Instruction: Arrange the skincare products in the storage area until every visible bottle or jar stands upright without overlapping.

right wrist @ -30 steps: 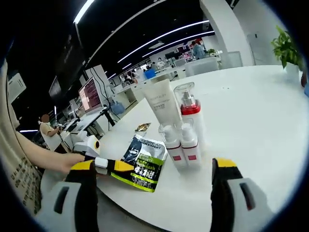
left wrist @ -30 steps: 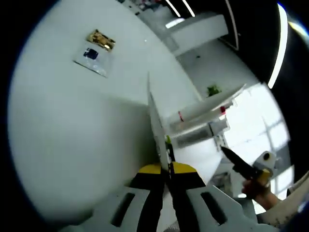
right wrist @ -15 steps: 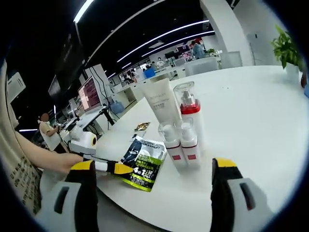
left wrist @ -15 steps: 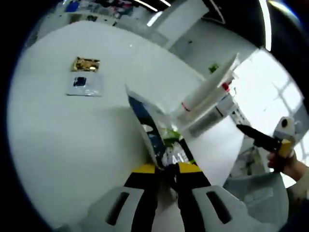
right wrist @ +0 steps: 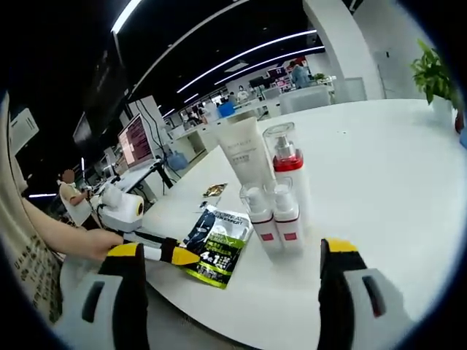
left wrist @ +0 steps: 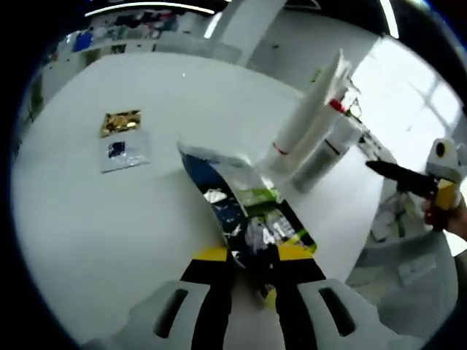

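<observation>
Left hand-held gripper (left wrist: 252, 255): yellow-tipped jaws drawn together, clamping a sachet (left wrist: 244, 208) between them. Right hand-held gripper (right wrist: 232, 255): jaws spread wide apart, nothing between them. The person's hand (right wrist: 86, 244) grips the left hand-held gripper from behind.
</observation>
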